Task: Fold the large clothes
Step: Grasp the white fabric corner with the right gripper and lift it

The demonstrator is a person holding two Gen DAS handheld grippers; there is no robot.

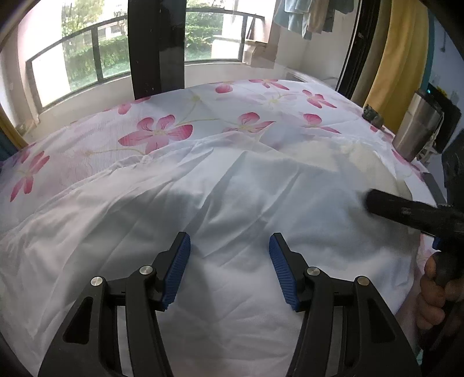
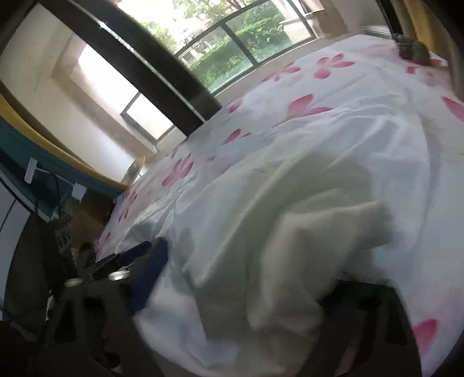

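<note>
A large white garment (image 1: 232, 188) lies spread and creased on a bed with a pink-flowered sheet (image 1: 156, 133). My left gripper (image 1: 229, 246) hovers just over the garment's near part, jaws open, blue pads apart and nothing between them. At the right edge a black finger of my right gripper (image 1: 406, 210) reaches over the cloth, with a hand (image 1: 435, 290) on its grip. In the blurred right wrist view the garment (image 2: 290, 217) is heaped over my right gripper (image 2: 255, 290). Its blue left pad (image 2: 150, 275) shows; the other finger is hidden under cloth. The jaws stand wide.
A steel tumbler (image 1: 417, 127) and a small dark object (image 1: 372, 114) sit at the bed's far right. A black post (image 1: 158, 46) and a window stand beyond the bed. Clothes (image 1: 307, 17) hang at the upper right. Dark clutter (image 2: 63, 232) lies left of the bed.
</note>
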